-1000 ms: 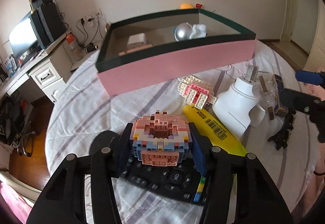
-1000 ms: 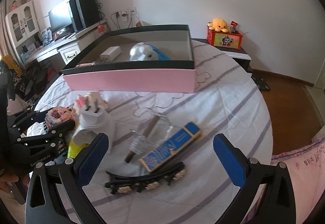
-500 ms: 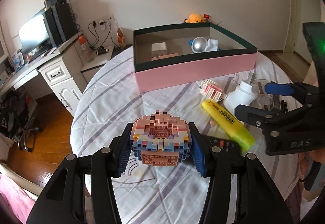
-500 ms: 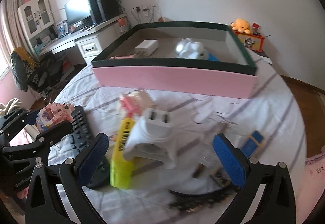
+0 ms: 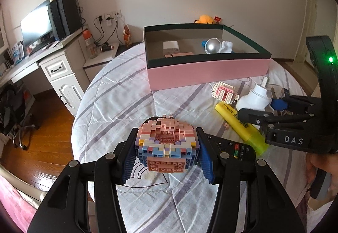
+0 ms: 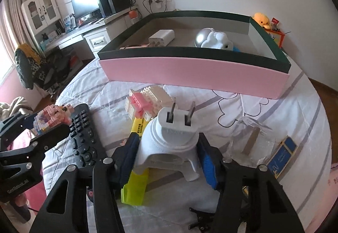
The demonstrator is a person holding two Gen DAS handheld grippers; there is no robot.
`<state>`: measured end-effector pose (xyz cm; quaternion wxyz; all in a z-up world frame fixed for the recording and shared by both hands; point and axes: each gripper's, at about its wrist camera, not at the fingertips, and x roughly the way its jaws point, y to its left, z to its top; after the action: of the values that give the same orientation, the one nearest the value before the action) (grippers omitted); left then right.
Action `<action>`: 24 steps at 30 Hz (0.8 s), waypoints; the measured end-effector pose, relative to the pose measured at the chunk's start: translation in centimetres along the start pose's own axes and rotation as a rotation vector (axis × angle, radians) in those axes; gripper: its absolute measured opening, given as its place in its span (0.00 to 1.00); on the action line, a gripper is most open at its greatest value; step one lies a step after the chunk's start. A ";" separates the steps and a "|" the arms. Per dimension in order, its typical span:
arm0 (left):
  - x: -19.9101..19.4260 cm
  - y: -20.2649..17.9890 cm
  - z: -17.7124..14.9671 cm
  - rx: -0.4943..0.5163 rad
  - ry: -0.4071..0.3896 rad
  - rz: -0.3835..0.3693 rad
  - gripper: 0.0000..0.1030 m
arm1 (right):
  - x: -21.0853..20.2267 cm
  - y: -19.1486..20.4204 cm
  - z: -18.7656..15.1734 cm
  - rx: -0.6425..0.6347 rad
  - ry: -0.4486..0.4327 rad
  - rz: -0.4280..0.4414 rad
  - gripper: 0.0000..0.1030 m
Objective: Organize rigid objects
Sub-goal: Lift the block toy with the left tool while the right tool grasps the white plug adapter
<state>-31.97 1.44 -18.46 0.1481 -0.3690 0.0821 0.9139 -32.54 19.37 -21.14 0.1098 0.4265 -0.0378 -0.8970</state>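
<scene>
My left gripper [image 5: 166,149] is shut on a pink and blue brick model [image 5: 166,144] and holds it above the round table; it also shows in the right wrist view [image 6: 51,119]. My right gripper [image 6: 168,159] is closed around a white plug adapter [image 6: 172,144], whose prongs point up; it still rests on the yellow highlighter [image 6: 136,176]. The pink box with a dark rim [image 5: 207,70] stands at the back of the table and holds a white charger [image 5: 171,48], a silver ball [image 5: 212,45] and a white figure [image 5: 226,47].
A black remote [image 6: 84,142] lies at the left. A white and pink brick model [image 6: 147,99] sits before the box. A clear wrapper [image 6: 251,137], a blue packet [image 6: 282,155] and a black hair clip [image 6: 202,217] lie at the right. A desk with a monitor [image 5: 37,23] stands left.
My left gripper has lifted the brick model up and back from the remote. My right gripper has moved left onto the plug adapter and closed from wide open around it.
</scene>
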 end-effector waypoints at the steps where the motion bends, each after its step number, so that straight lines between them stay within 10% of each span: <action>1: 0.0 0.0 0.0 0.001 0.000 -0.001 0.51 | -0.1 0.1 -0.1 -0.002 -0.001 0.004 0.54; 24: -3.1 -1.9 1.3 0.009 -0.047 0.009 0.51 | -5.6 0.0 -0.5 -0.021 -0.099 0.012 0.54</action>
<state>-30.04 2.90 -15.48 0.1477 -0.3464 0.0845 0.9225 -28.71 20.67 -17.23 0.1176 0.3805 -0.0366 -0.9165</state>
